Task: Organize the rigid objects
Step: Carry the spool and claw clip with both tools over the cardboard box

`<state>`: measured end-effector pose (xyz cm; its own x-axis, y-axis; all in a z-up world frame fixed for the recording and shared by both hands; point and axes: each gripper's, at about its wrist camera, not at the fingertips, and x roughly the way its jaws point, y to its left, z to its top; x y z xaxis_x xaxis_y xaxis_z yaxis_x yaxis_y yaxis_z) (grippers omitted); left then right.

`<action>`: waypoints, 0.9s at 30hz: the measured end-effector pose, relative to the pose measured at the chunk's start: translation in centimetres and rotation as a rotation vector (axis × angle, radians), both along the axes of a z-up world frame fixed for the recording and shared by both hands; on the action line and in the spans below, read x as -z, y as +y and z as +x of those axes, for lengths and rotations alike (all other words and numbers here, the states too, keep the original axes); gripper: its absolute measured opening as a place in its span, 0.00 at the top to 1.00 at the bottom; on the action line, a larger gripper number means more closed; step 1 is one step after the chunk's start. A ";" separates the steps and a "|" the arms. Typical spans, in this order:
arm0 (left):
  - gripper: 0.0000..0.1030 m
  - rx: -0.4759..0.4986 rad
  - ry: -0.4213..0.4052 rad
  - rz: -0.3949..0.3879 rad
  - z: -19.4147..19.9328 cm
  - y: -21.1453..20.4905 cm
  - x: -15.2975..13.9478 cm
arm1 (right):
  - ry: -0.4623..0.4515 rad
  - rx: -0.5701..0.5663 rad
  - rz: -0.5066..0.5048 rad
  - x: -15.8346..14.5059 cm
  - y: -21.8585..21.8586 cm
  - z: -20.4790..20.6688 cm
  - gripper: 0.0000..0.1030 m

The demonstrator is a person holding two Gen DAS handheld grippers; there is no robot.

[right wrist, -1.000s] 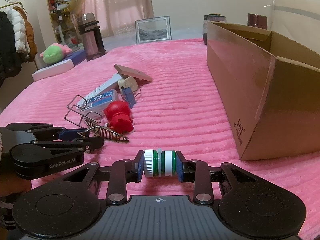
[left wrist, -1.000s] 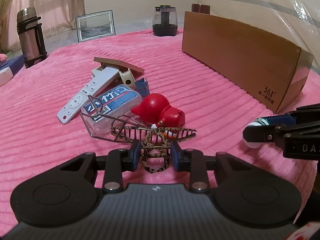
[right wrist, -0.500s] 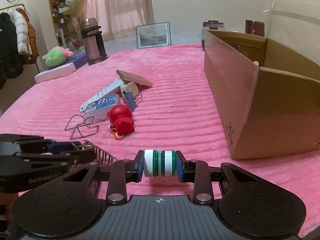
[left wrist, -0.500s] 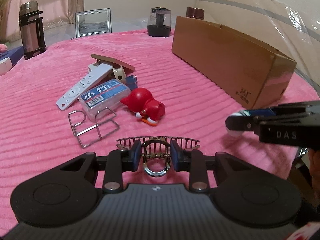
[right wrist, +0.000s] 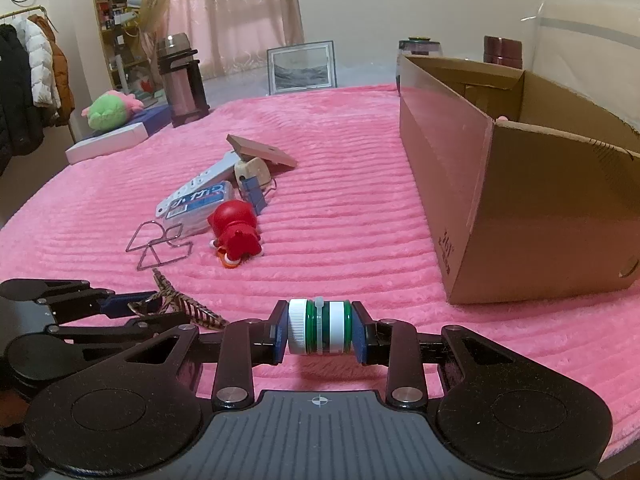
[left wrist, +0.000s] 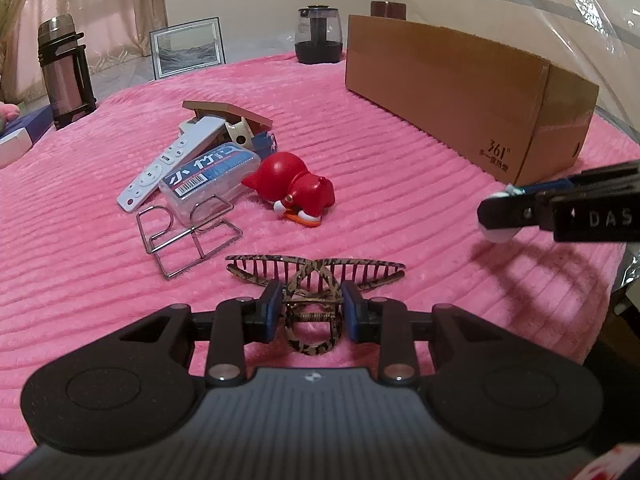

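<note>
my left hand-held gripper (left wrist: 307,312) clamps the hair clip (left wrist: 316,276), my right hand-held gripper (right wrist: 320,332) the small bottle (right wrist: 320,330); next, carry both into the cardboard box (right wrist: 532,208) at the bed's right edge.

bare pink blanket (right wrist: 340,208) btwn clutter pile (right wrist: 224,196) & cardboard box (right wrist: 520,208), box top open

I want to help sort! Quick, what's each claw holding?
Left gripper: closed on the hair claw clip.
Right gripper: closed on the small bottle.
</note>
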<state>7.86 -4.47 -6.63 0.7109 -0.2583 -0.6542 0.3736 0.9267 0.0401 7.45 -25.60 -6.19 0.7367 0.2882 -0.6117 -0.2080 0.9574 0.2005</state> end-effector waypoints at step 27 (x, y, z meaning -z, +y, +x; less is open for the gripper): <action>0.75 0.122 -0.017 -0.062 -1.0 -0.3 -8.5 | -0.091 -0.044 0.010 -4.5 -1.8 -2.6 0.72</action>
